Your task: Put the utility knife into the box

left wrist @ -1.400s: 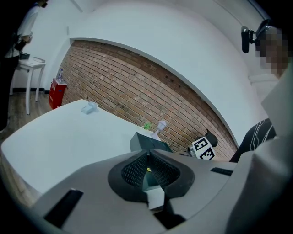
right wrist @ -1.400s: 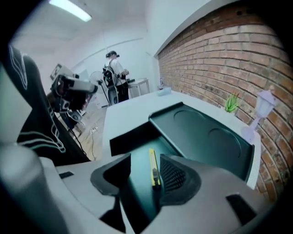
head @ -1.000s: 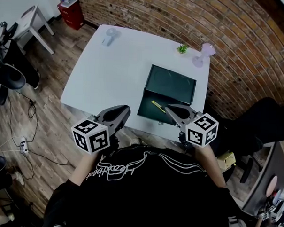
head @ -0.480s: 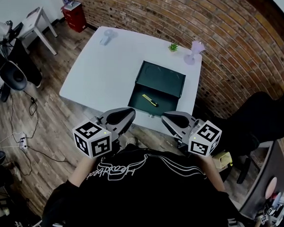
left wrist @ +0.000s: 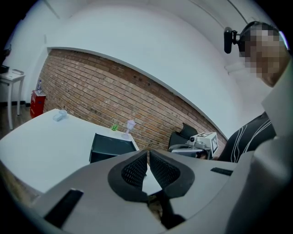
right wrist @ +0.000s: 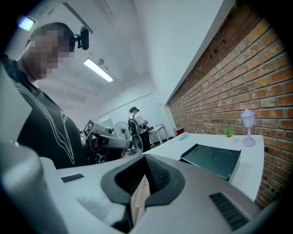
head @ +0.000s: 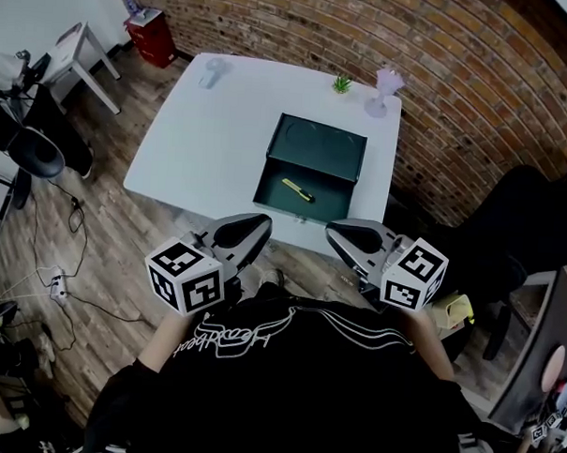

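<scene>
Both claws, the left claw and the right claw, are pressed together and empty, short of the white surface. The yellow utility knife lies inside the open dark-green box. The placing looks done to you; your next move need only stay clear.

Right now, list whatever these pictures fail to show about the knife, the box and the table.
- Utility knife: it lies in the box, but in the head view it is too small to tell whether the blade is out. Neither gripper view shows it, because both see the box side-on and its wall is in the way.
- Clear item at the far corner of the table: too small in every view to name.
</scene>
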Demonstrator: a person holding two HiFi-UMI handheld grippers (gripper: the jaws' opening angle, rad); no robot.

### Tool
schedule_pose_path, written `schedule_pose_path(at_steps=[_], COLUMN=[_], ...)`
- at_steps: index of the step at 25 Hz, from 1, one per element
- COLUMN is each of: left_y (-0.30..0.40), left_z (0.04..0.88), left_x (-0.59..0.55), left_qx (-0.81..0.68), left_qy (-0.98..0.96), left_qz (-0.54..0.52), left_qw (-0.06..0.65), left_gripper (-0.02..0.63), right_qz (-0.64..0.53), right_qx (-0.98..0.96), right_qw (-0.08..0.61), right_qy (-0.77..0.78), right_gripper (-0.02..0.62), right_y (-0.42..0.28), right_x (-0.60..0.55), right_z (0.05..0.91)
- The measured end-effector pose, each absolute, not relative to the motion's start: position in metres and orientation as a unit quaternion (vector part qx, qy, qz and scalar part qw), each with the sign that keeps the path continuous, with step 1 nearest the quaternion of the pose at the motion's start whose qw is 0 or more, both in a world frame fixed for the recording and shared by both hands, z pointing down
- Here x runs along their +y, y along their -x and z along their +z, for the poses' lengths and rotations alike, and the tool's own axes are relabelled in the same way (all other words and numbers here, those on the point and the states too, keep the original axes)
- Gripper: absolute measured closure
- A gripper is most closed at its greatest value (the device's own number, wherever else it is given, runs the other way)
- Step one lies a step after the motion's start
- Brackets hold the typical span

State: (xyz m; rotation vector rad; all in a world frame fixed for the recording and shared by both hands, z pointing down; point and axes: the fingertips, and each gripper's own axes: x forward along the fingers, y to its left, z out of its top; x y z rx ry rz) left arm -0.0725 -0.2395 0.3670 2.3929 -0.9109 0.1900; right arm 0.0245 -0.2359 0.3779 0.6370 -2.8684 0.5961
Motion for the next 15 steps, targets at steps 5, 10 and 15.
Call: schedule_pose_path(at_steps=[5, 10, 15], left_y=[0.076, 0.084, 0.089], left_z=[0.371, 0.374, 0.376], left_x=[-0.247, -0.258, -0.274], left_qx=[-0.345, -0.343, -0.339], left_qy=[-0.891, -0.890, -0.891], left_qz=[0.076, 0.078, 0.081], left_qw=[0.285, 0.289, 0.292], left_gripper=[0.565, 0.565, 0.565], right_qz=[0.189, 0.191, 0.187], right_qx=[-0.956, -0.955, -0.956], right_qw=[0.079, 0.078, 0.080], right_qy=[-0.212, -0.213, -0.211], right_gripper=[0.592, 0.592, 0.592], right_y=[-0.020, -0.011, -0.002], right_x=[-0.242, -0.250, -0.264], right_z=[0.379, 0.381, 0.380])
